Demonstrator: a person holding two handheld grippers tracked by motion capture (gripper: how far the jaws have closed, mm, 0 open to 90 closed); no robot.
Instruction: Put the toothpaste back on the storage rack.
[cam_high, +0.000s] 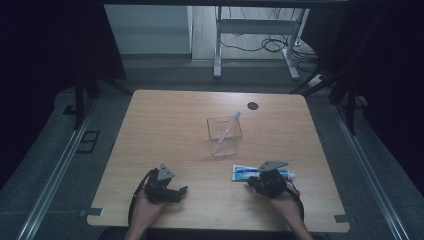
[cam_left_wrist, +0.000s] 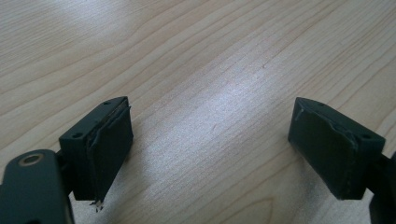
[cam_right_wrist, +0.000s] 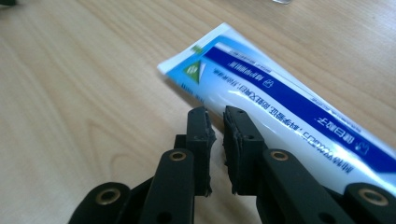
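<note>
my right gripper sits nearly closed, empty, beside the toothpaste tube — it may shove it away; left gripper wide open, holding nothing.

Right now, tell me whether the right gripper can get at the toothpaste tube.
Probably yes. The right gripper sits right at the tube, which lies flat on the table with nothing between them. But its jaws are nearly shut beside the tube, not around it, so it would likely need to open first.

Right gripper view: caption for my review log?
Right gripper with jaws nearly closed and empty, poised beside a blue-and-white toothpaste tube lying on the wooden table.
</note>
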